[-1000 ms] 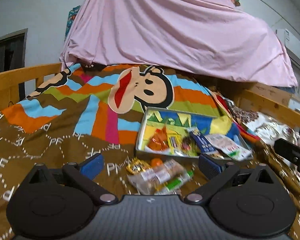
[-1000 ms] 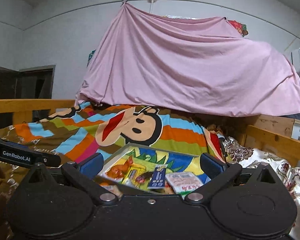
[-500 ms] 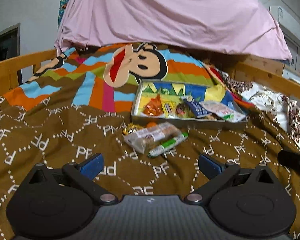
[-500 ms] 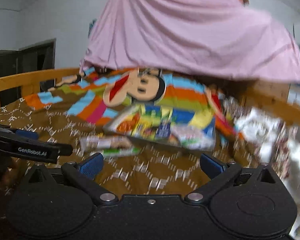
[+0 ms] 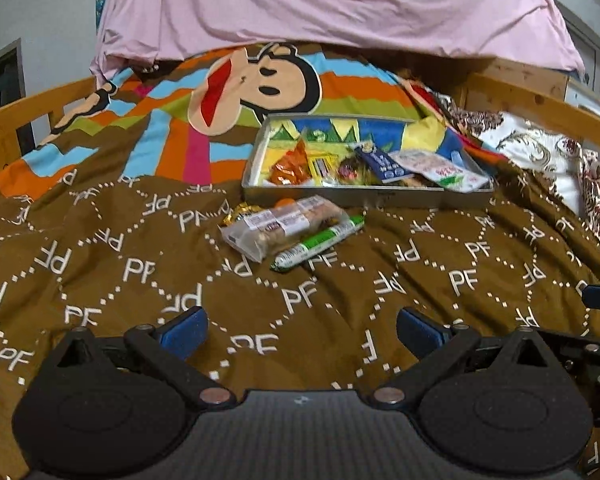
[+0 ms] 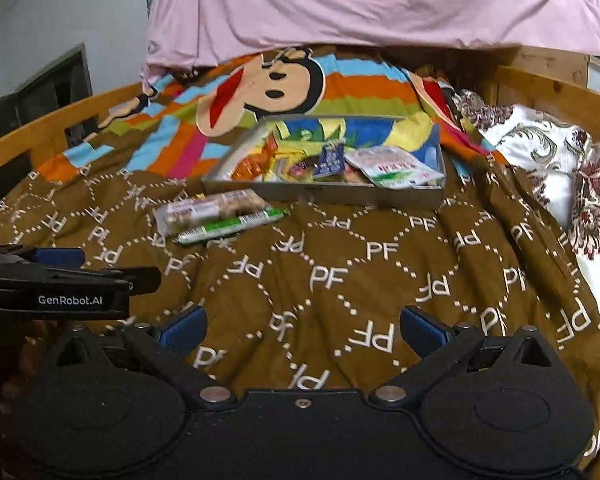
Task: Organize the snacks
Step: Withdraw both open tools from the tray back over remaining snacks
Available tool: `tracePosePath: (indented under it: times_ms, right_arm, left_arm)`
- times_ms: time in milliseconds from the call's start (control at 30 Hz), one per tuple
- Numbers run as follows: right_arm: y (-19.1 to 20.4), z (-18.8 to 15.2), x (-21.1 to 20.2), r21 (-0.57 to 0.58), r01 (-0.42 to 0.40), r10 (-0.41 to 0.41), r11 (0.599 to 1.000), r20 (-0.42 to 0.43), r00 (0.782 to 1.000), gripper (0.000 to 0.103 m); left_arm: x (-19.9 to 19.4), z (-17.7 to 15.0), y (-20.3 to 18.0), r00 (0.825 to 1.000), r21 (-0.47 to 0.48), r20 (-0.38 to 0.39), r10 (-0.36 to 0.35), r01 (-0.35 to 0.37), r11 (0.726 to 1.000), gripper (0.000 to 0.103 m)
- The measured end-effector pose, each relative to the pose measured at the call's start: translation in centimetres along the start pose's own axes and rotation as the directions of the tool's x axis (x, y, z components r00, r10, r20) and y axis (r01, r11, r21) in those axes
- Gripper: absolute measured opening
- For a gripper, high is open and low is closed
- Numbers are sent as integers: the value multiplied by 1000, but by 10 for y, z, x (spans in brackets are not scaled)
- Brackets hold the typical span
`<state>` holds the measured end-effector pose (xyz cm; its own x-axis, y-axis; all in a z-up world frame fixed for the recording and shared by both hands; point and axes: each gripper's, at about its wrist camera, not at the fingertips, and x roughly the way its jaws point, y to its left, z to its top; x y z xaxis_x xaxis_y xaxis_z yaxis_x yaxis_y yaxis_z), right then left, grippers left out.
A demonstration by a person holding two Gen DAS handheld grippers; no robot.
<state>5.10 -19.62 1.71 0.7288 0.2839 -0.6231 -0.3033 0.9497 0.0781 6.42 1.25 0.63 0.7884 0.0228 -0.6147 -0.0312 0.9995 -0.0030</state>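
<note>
Left wrist view: the left gripper [image 5: 300, 330] hovers over a brown bedspread [image 5: 140, 272] printed with "PF" letters, its blue-padded fingers [image 5: 182, 330] spread wide apart with nothing between them. Ahead lies a shallow metal tray [image 5: 380, 196] holding several snack packets, among them an orange packet [image 5: 288, 168], a dark blue packet [image 5: 380, 162] and a white packet [image 5: 440, 168]. Just in front of the tray, on the bedspread, rest a clear-wrapped biscuit pack [image 5: 284, 226], a green-and-white tube snack [image 5: 320, 242] touching its near side, and a gold-wrapped sweet [image 5: 240, 212] at its far left corner. A pink sheet [image 5: 320, 4] hangs behind a cartoon monkey print [image 5: 260, 84]. Right wrist view: the right gripper [image 6: 302, 328] likewise has its fingers [image 6: 424, 328] held wide apart and empty above the bedspread [image 6: 340, 280]. The tray [image 6: 340, 194] lies ahead, with the biscuit pack [image 6: 212, 208] and tube snack [image 6: 232, 226] outside it to the left. The left gripper's body [image 6: 68, 284], labelled "GenRobot.AI", appears at the left edge.
</note>
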Motion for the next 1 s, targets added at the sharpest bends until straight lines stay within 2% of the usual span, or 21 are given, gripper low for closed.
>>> tracePosePath:
  times_ms: [367, 733, 867, 1000]
  right_arm:
    - [-9, 1, 4, 57, -27, 28, 998, -33, 999, 102]
    - [-8, 1, 17, 61, -28, 31, 998, -43, 999, 102]
    - [1, 6, 25, 34, -27, 29, 999, -39, 999, 102]
    - [17, 10, 29, -51, -19, 19, 999, -3, 1000, 102]
  left_arm:
    - [8, 0, -6, 999, 25, -36, 5, -4, 1000, 103]
    - [18, 21, 10, 999, 41, -15, 31, -31, 999, 103]
    - [24, 31, 16, 996, 76, -11, 84, -83, 994, 103]
    - [27, 32, 26, 997, 65, -2, 82, -82, 994, 103]
